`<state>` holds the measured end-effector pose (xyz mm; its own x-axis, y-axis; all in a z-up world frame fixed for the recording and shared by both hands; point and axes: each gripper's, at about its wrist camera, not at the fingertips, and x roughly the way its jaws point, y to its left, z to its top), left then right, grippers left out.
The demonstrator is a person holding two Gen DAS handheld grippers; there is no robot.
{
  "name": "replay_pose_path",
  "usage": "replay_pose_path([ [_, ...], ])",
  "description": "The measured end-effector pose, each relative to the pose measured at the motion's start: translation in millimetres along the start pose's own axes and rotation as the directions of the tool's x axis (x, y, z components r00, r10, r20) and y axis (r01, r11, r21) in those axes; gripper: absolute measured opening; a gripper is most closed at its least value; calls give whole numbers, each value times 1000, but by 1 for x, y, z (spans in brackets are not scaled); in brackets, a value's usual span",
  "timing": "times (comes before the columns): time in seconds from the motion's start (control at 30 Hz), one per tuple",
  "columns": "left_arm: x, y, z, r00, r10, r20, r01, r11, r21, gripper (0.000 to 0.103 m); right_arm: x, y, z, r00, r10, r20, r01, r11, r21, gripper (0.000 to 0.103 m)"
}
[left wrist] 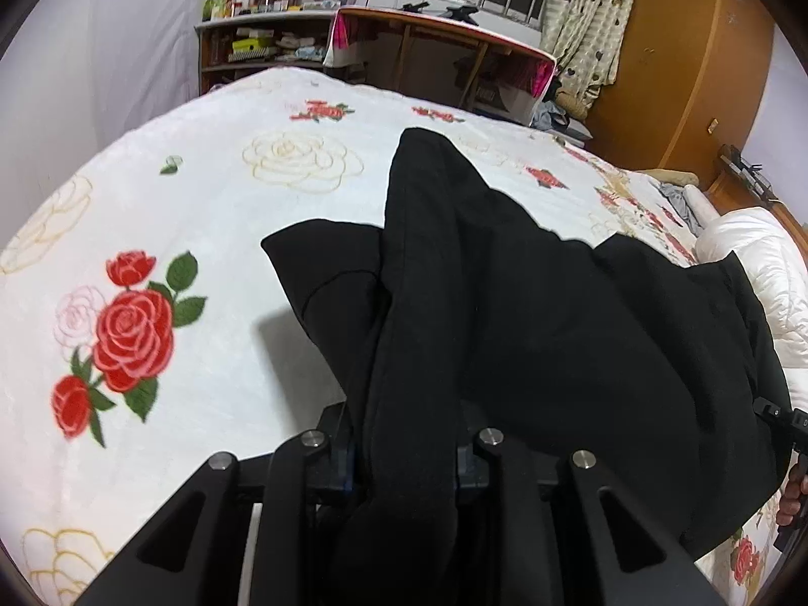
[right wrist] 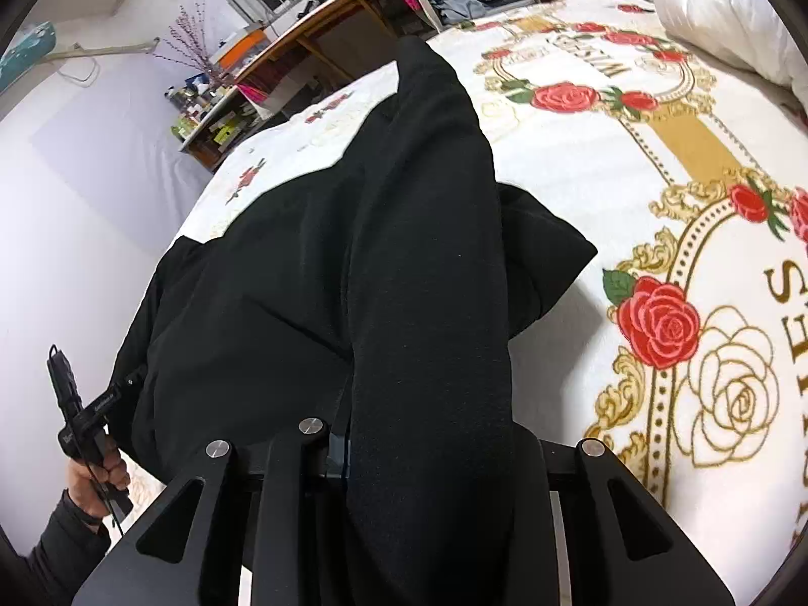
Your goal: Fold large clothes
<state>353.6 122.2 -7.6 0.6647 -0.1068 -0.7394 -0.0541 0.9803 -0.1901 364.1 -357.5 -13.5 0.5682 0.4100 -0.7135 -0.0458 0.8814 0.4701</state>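
Lift stage of a fold, by the look of it: the black garment (left wrist: 505, 303) is pinched at its near edge by both claws. Left gripper (left wrist: 406, 447) is clamped on a bunched fold, right gripper (right wrist: 429, 447) likewise. Cloth is raised & draped w/ its far end on the rose-print blanket (left wrist: 202, 212). Next, prob., the edge is to be carried fwd evenly, both sides level.

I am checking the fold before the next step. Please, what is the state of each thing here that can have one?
left gripper: shut on the black garment.
right gripper: shut on the black garment.
black garment: bunched, near edge lifted, far end resting on the bed.
floral blanket: spread flat.
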Motion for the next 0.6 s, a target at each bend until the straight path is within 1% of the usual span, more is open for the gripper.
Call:
replay_pose_path([
  [0.17, -22, 5, 1, 1000, -8, 20, 8, 1000, 9, 25, -22, 14, -6, 1000, 8, 26, -8, 1000, -25, 27],
  [0.3, -40, 6, -2, 1000, -11, 27, 11, 1000, 9, 25, -36, 21, -13, 1000, 8, 27, -7, 999, -39, 27],
  [0.43, -63, 10, -13, 999, -15, 30, 14, 1000, 11, 24, -53, 27, -24, 1000, 13, 28, -12, 999, -43, 27],
  [0.6, -97, 10, -29, 999, -21, 45, 20, 1000, 17, 24, -83, 35, -47, 999, 26, 38, -24, 999, -46, 27],
])
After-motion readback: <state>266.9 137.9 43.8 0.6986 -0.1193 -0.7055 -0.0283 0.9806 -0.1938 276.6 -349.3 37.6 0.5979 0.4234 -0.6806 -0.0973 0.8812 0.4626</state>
